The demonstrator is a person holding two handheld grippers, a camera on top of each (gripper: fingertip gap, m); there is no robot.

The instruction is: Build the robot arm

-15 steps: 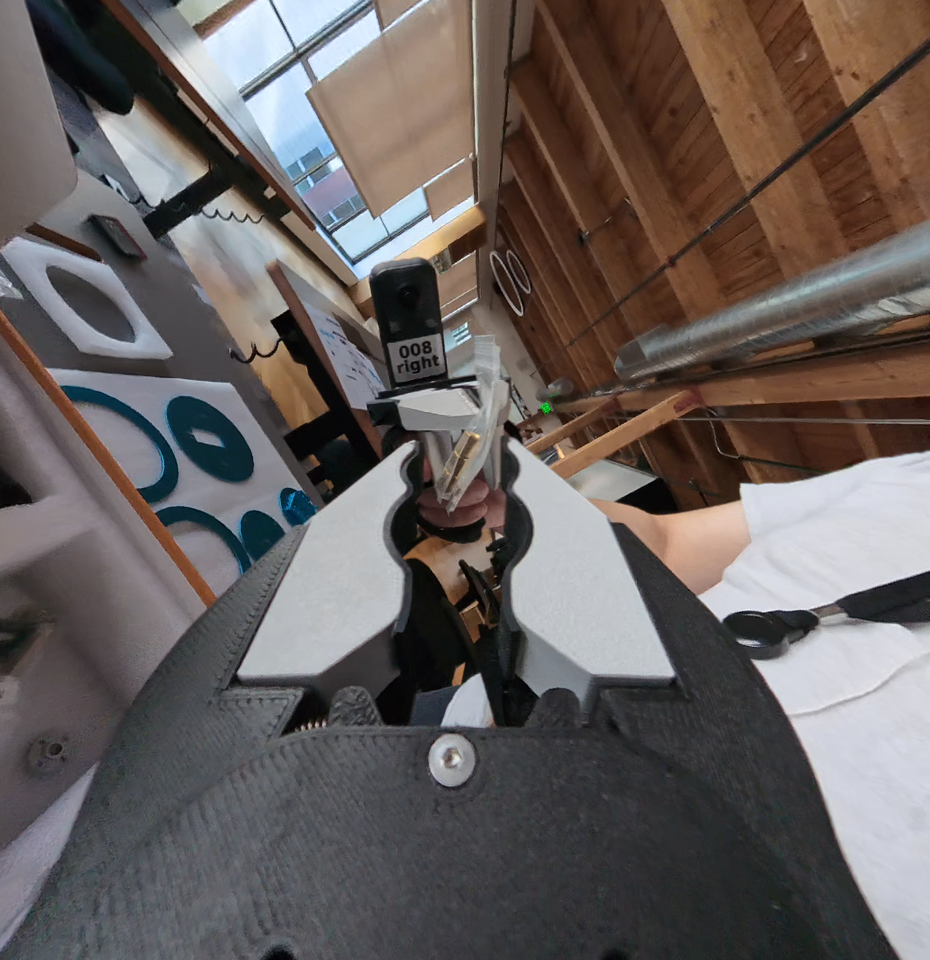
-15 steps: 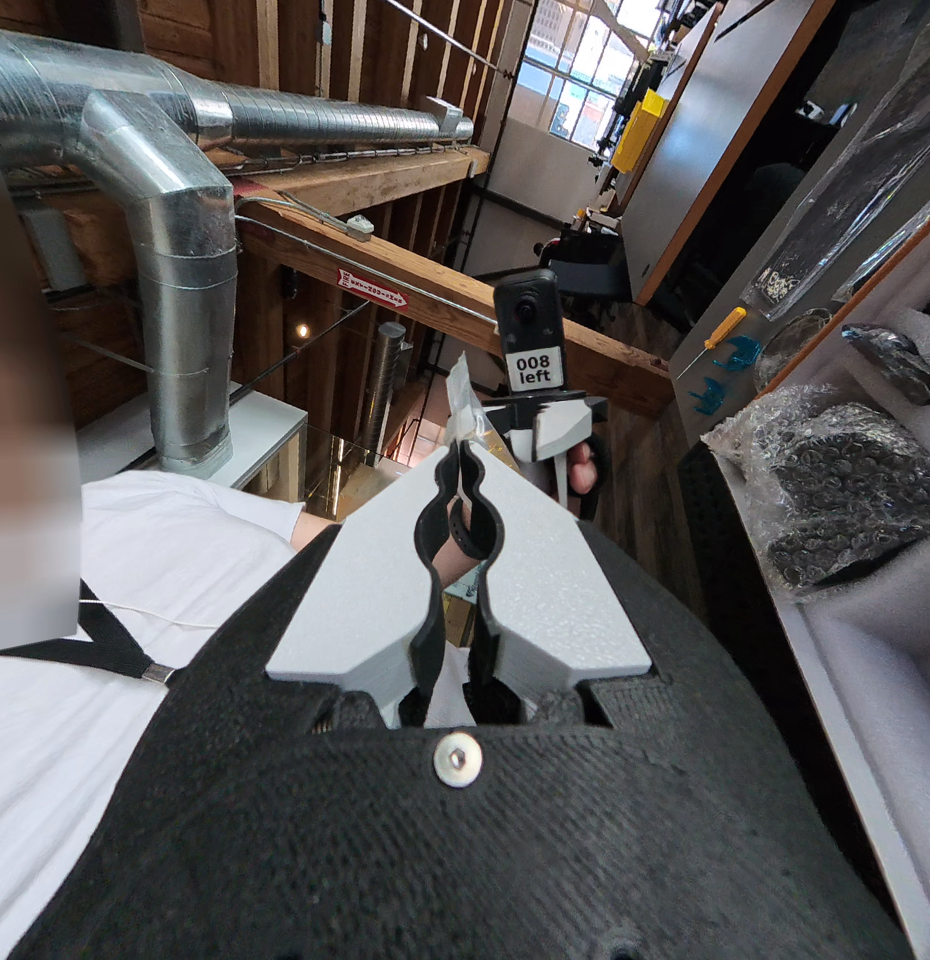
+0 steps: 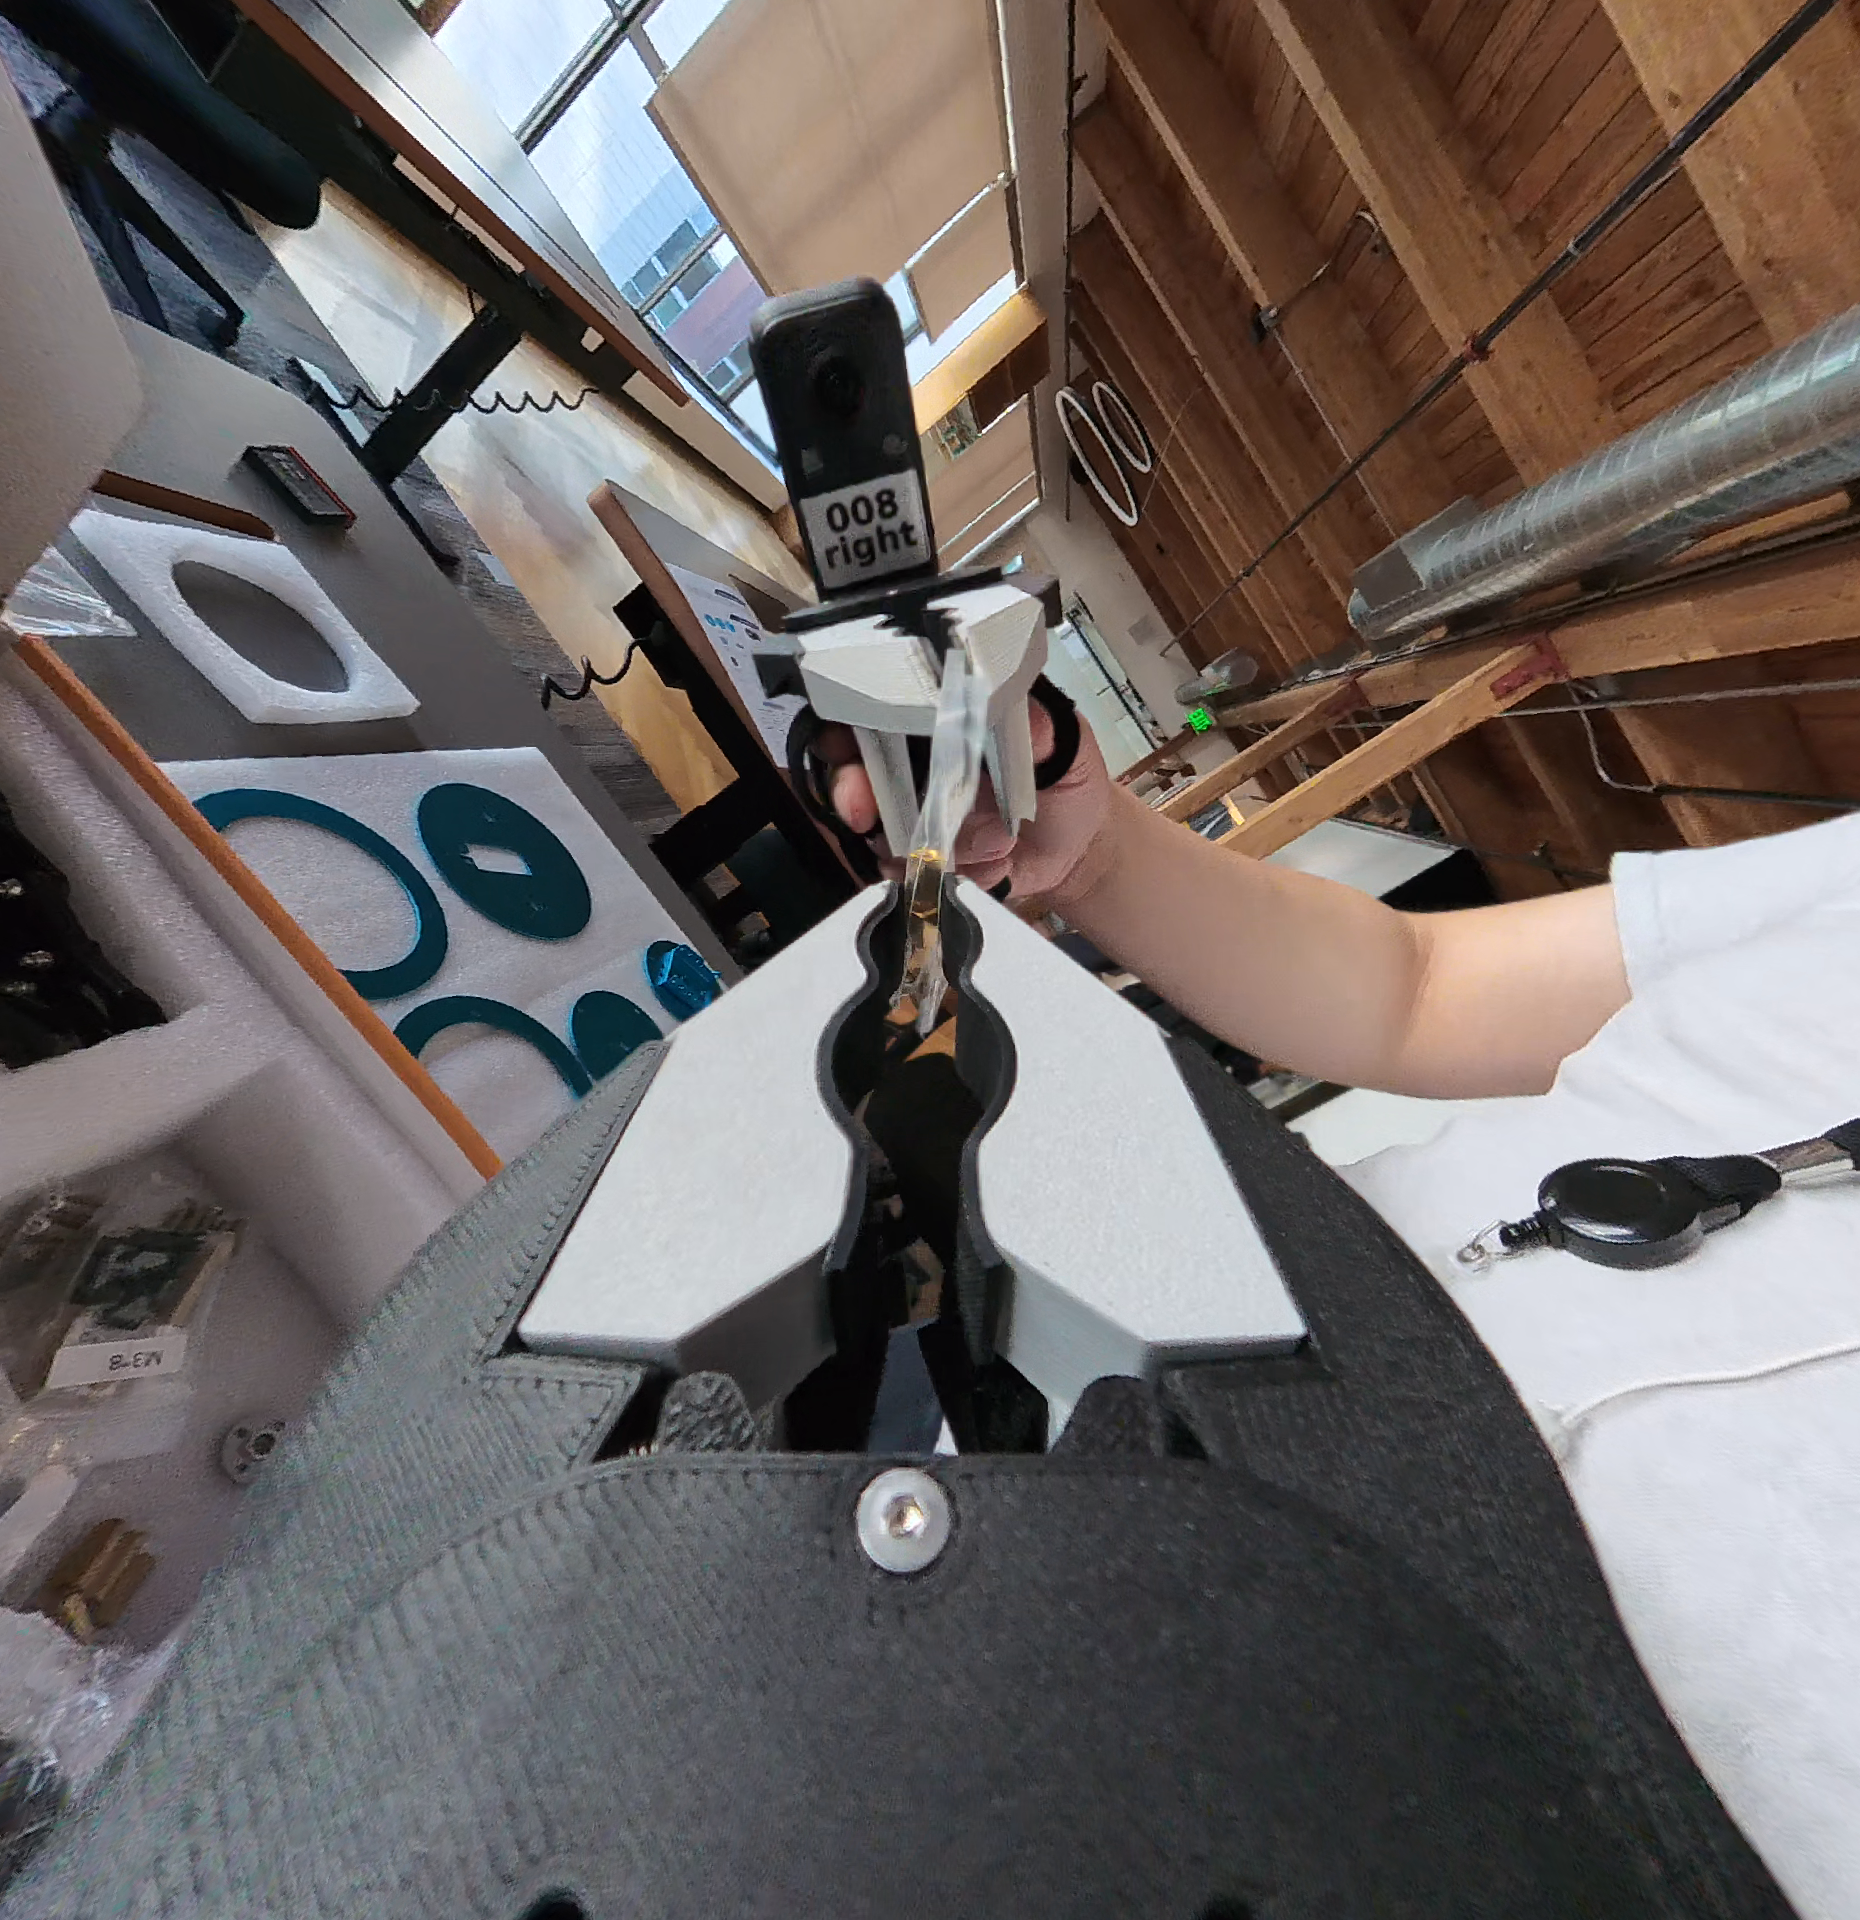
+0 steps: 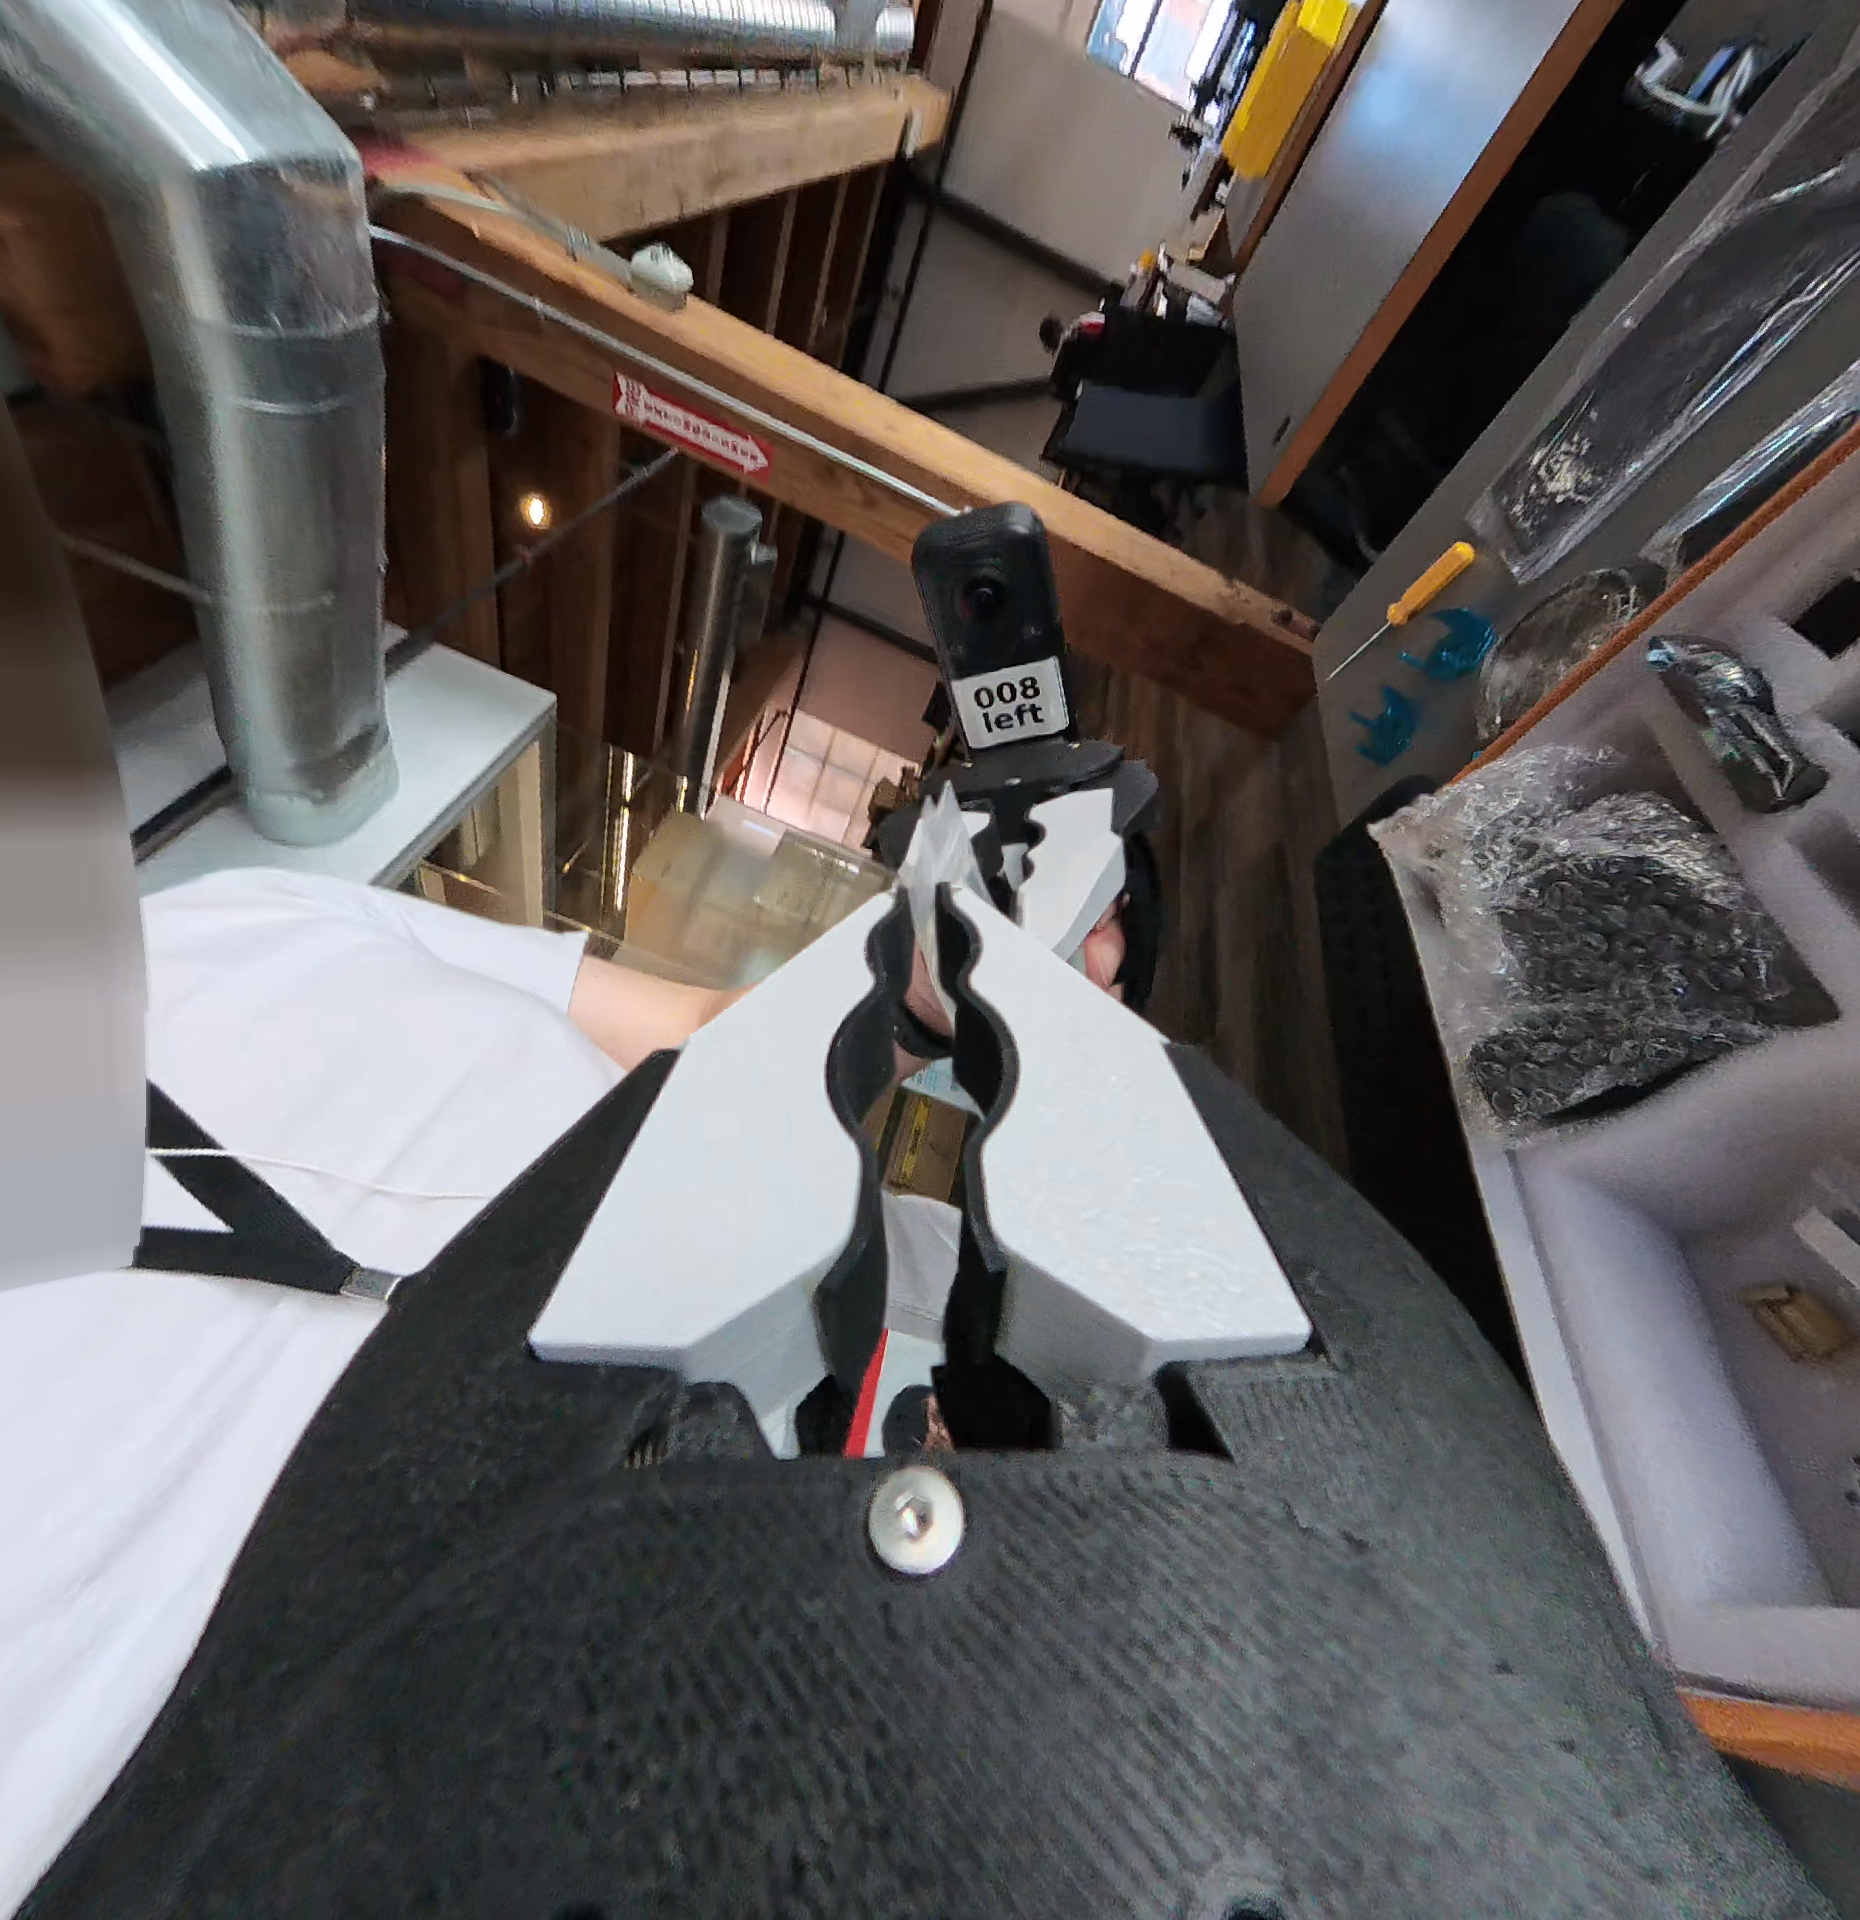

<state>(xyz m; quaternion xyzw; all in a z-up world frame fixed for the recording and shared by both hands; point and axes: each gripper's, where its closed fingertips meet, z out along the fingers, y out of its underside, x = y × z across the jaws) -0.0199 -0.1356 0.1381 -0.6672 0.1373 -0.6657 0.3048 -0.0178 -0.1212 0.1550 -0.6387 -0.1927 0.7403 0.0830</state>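
A small clear plastic bag [image 3: 945,748] with a brass part in its lower end is stretched between my two grippers, which face each other in mid-air. My left gripper [image 3: 921,906] is shut on the bag's lower end. My right gripper [image 4: 918,906] is shut on the other end, and the crumpled bag [image 4: 934,836] sticks out past its tips. The right gripper also shows in the left wrist view [image 3: 947,790], held by a hand. The left gripper shows in the right wrist view [image 4: 1025,862], just beyond the bag.
At left lie a white foam sheet with teal rings [image 3: 313,883] and a foam piece with a hole [image 3: 136,561]. At right is a foam tray [image 4: 1674,1455] with bubble-wrapped dark parts [image 4: 1612,935] and a yellow-handled screwdriver [image 4: 1425,592]. The person's white shirt [image 3: 1684,1507] is close. Left and right tips are no more than a few centimetres apart.
My left gripper has moved up to the bag and closed from open onto its lower end. The right gripper still grips the bag; both views have tilted.
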